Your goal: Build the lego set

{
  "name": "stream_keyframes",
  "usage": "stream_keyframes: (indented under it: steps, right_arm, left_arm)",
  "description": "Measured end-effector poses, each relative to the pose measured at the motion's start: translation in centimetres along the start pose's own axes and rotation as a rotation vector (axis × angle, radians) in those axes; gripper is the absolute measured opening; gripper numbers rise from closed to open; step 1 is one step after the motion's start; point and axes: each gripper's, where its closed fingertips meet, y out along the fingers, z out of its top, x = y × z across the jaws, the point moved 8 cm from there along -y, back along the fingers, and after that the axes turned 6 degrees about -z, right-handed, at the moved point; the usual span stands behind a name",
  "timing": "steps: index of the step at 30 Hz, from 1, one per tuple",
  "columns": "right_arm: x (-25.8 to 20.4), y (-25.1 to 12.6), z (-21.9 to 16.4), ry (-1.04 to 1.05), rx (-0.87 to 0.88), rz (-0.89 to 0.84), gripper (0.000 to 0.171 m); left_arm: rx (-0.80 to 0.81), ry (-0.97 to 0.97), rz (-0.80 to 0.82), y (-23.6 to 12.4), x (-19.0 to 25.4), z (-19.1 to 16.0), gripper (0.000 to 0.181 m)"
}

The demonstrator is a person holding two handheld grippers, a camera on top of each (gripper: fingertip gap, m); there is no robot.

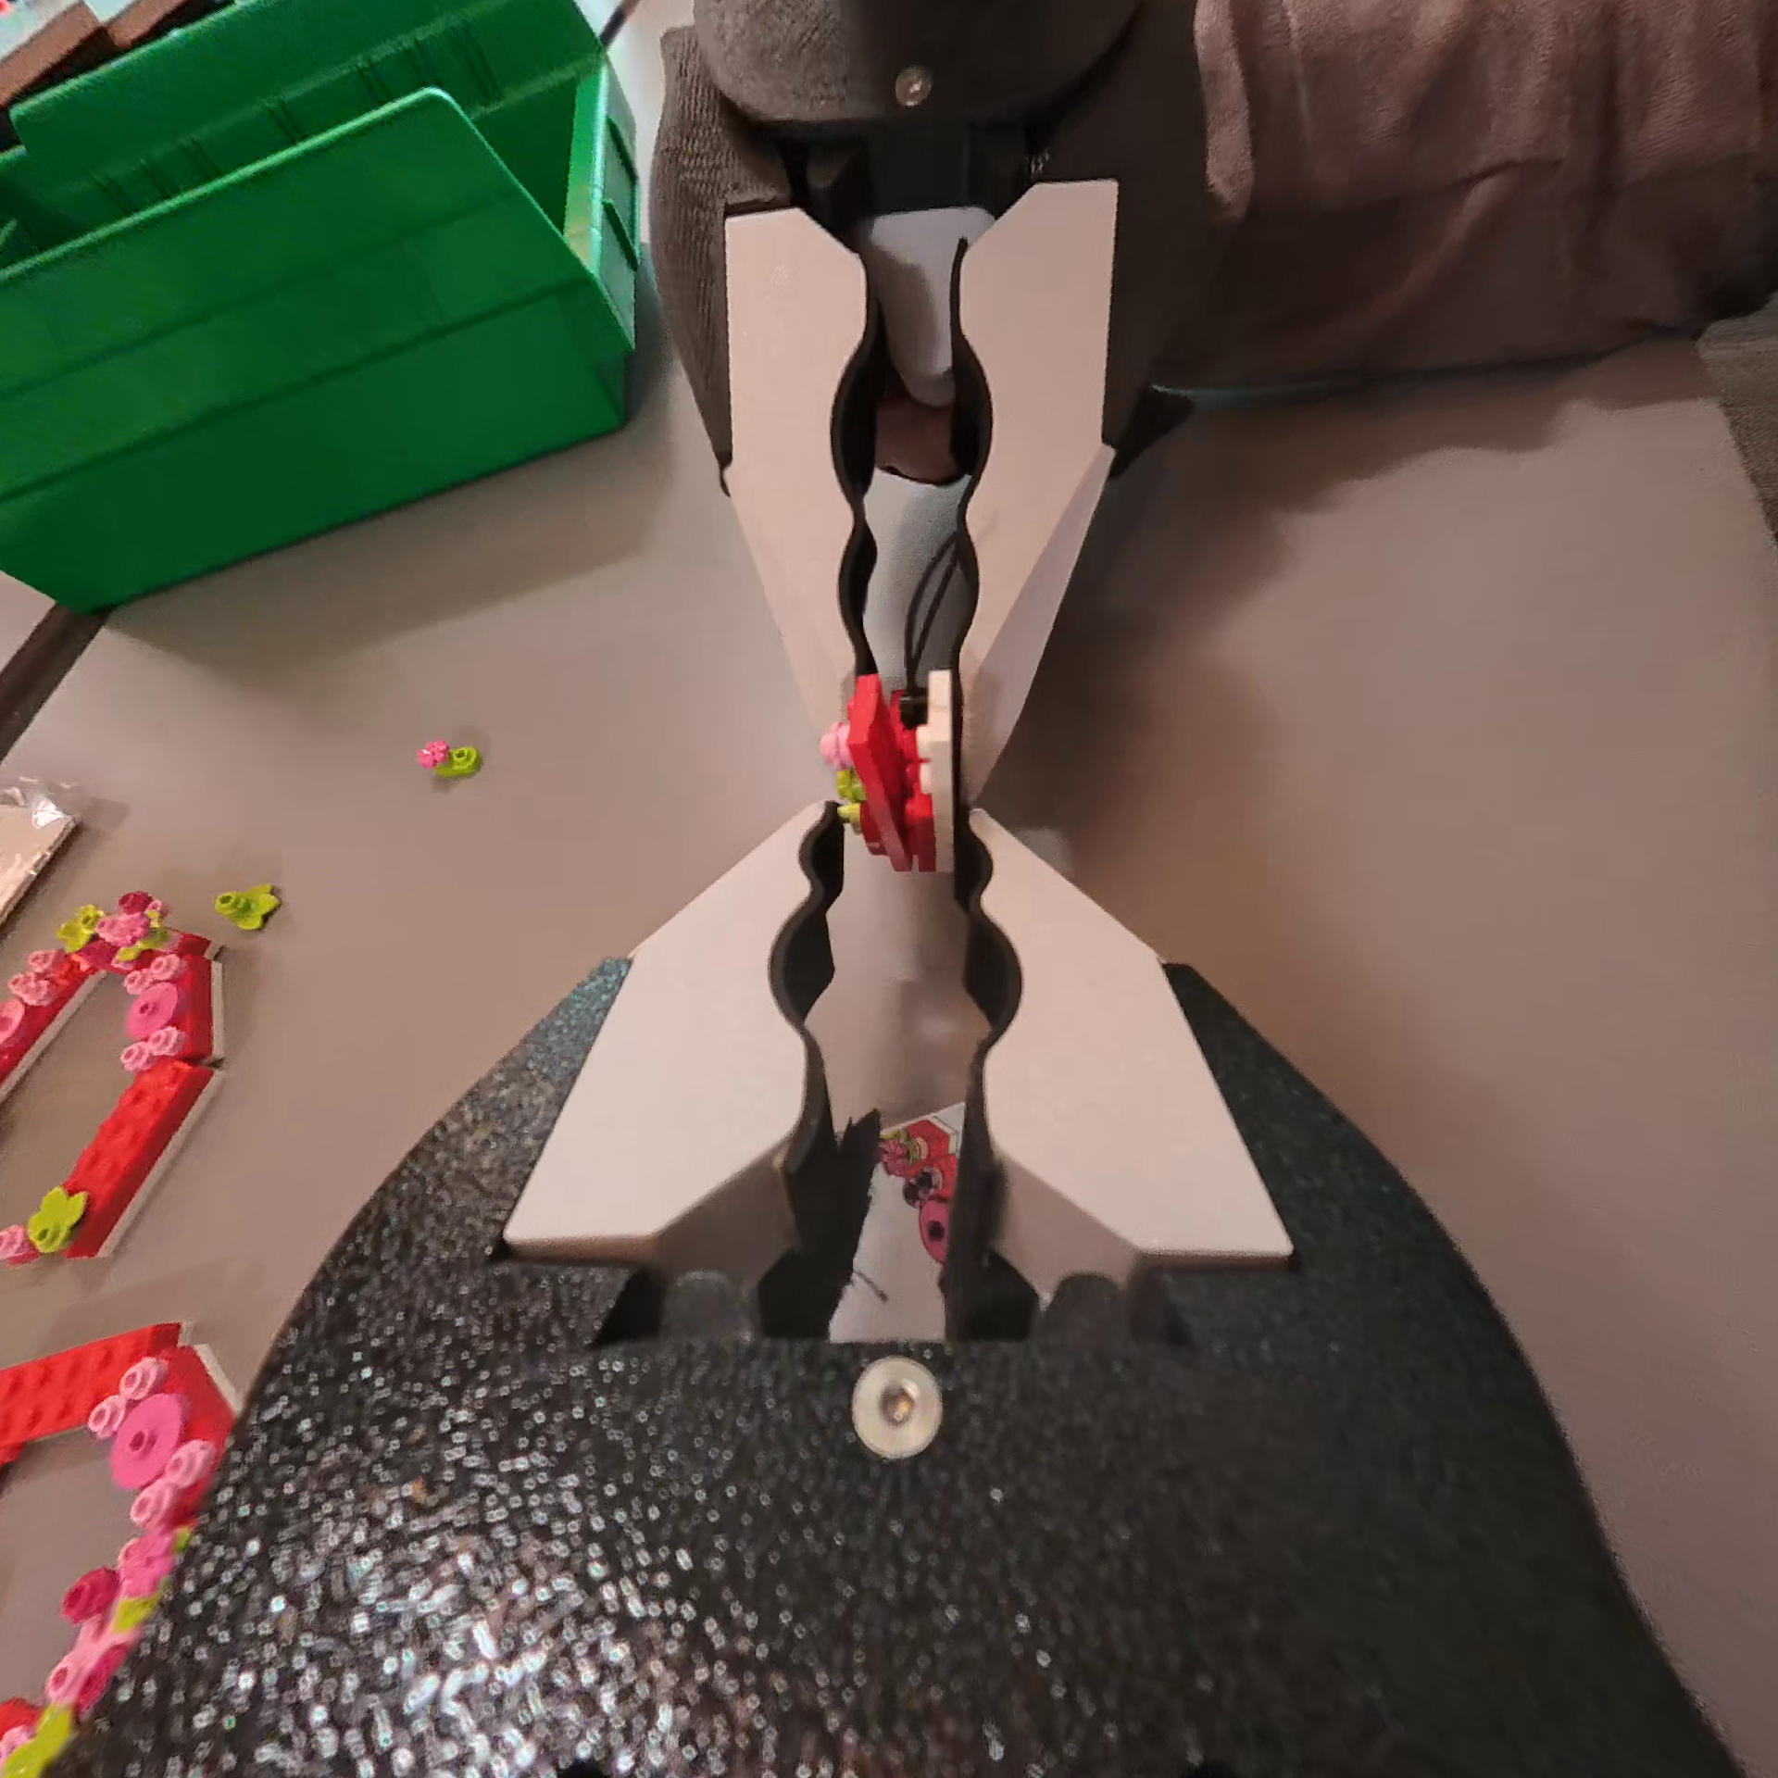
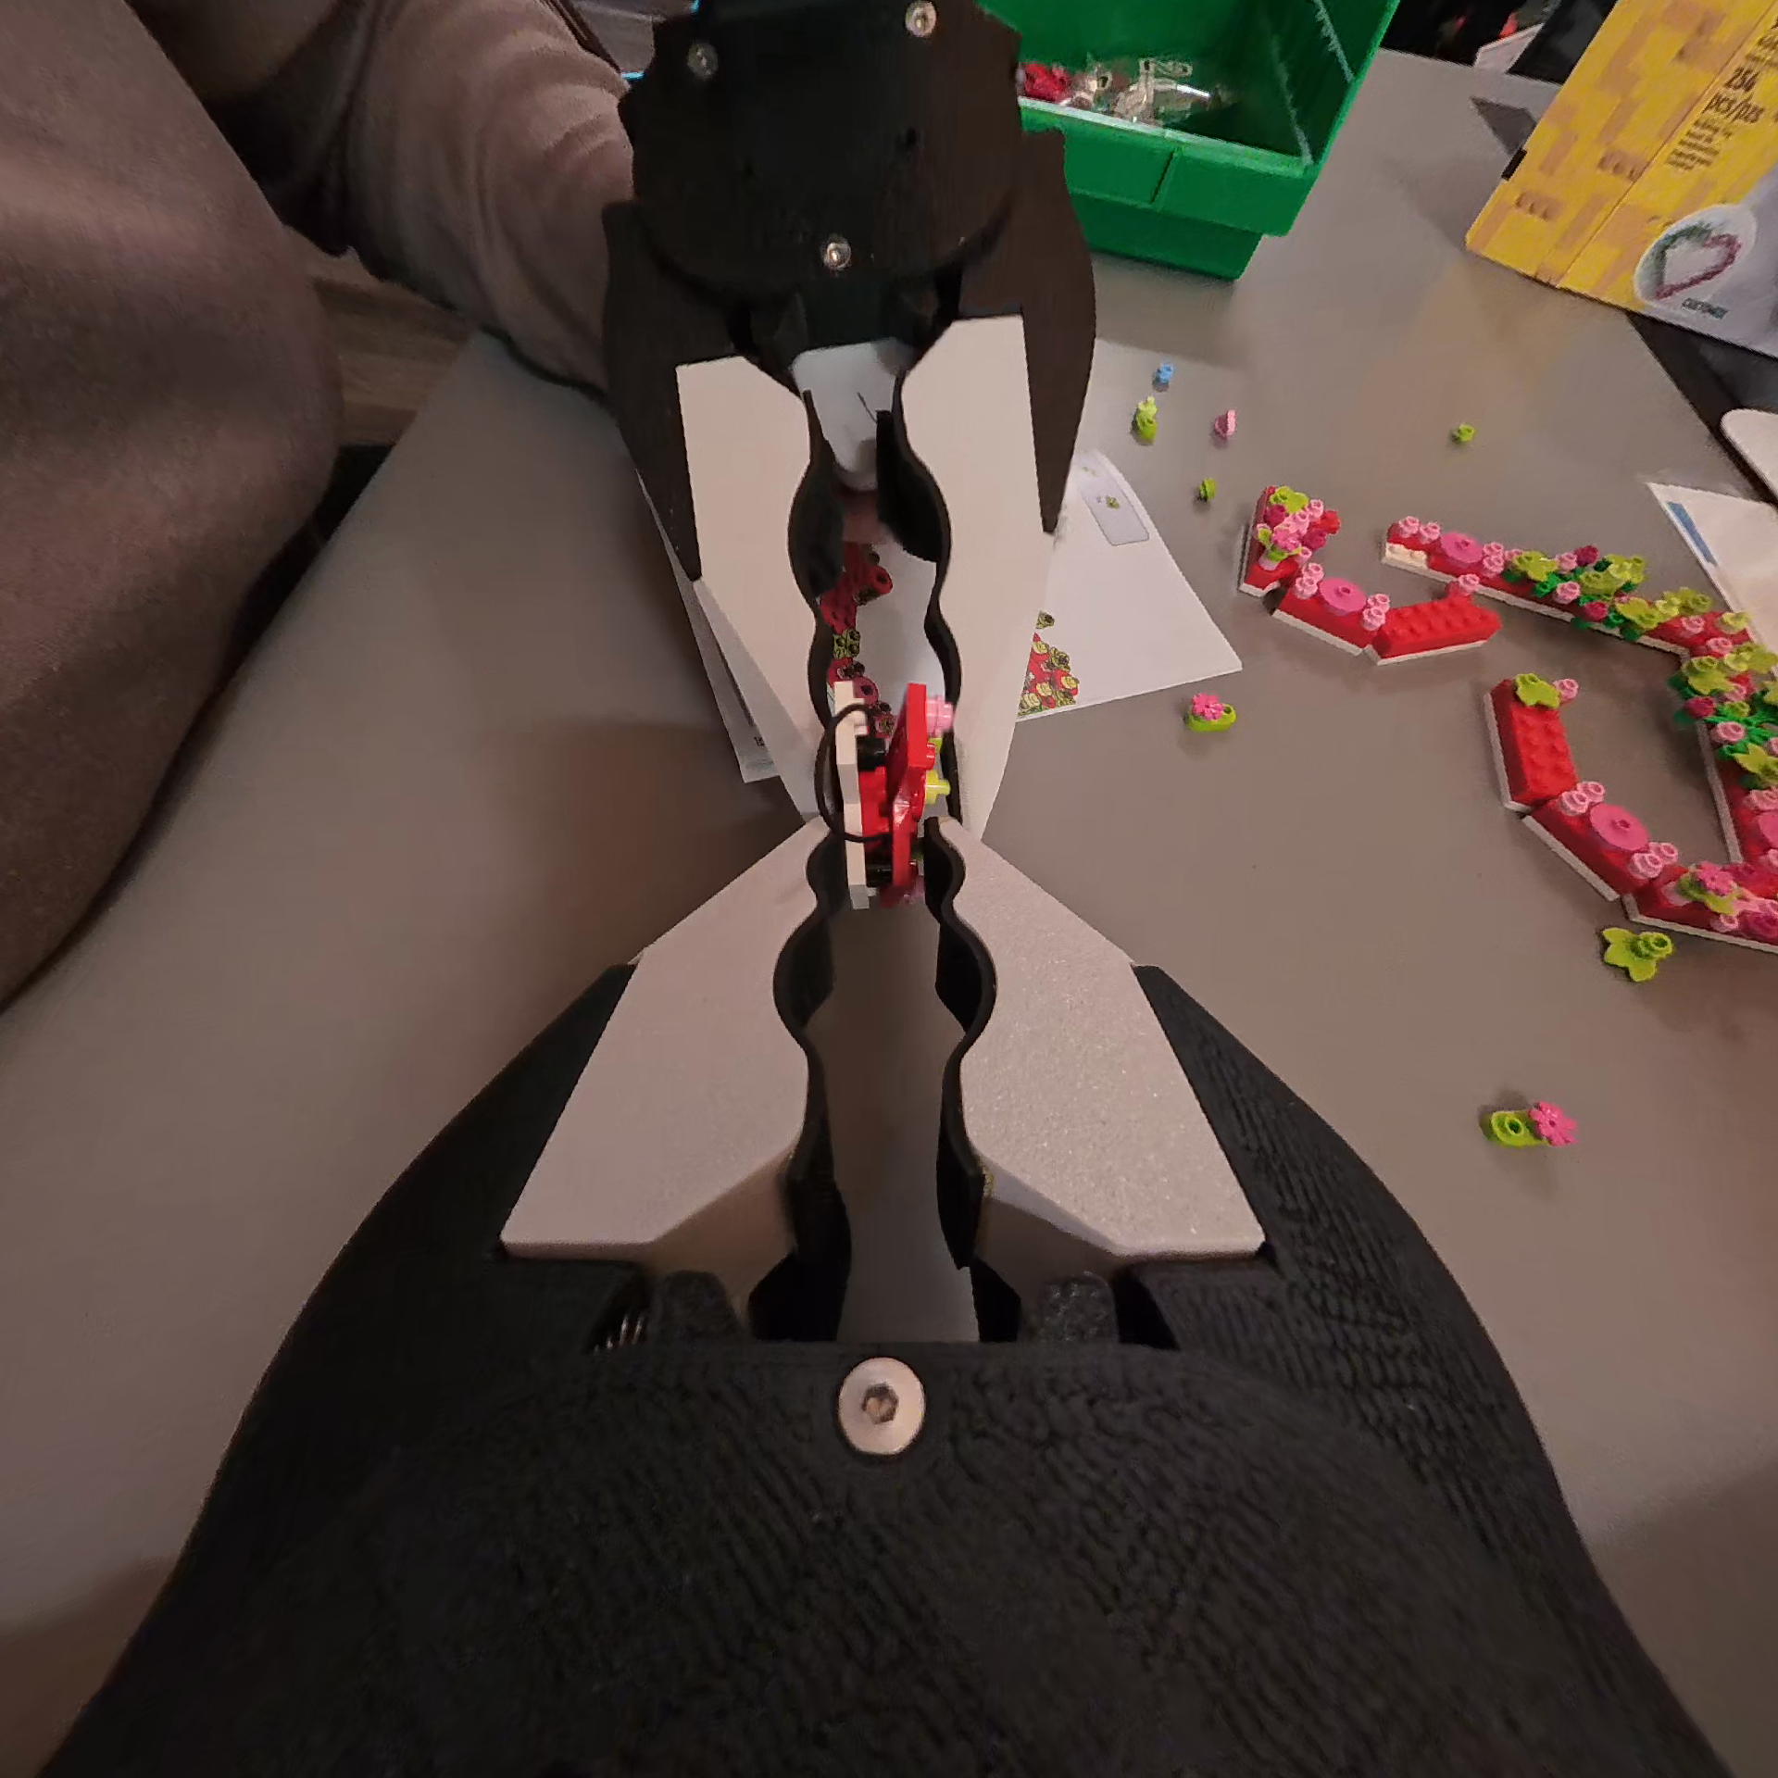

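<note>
A small Lego sub-assembly [image 1: 880, 770] of red plates on a white plate, with a pink flower, lime leaves and a thin black string, hangs above the grey table. My left gripper [image 1: 900, 837] reaches in from below in its own view, shut on the assembly's lower end. My right gripper [image 1: 909, 693] comes from the opposite side, tip to tip, shut on its upper end. In the right wrist view the assembly [image 2: 904, 770] sits between my right gripper [image 2: 876, 856] and my left gripper [image 2: 890, 750].
Red heart-frame sections with pink flowers [image 2: 1539, 616] lie at the right, also seen at the left of the left wrist view [image 1: 125, 1058]. Loose flower pieces [image 2: 1530, 1124] are scattered about. Green bins [image 1: 289, 337], a yellow box [image 2: 1636, 164] and an instruction sheet [image 2: 1126, 596] lie behind. The tips of both grippers are at nearly the same place.
</note>
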Motion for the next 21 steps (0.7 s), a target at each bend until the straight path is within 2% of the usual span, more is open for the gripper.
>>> stream_keyframes:
  steps: [8,21]
  right_arm:
    - [0.1,-0.3,0.3,-0.002,0.031,-0.017,0.014]
    - [-0.6,-0.3,1.3,-0.23,-0.008,-0.177,0.012]
  left_arm:
    - [0.022,0.126,0.068,-0.3,0.1,0.3,0.02]
    - [-0.03,0.331,0.213,-0.8,0.5,0.7,0.018]
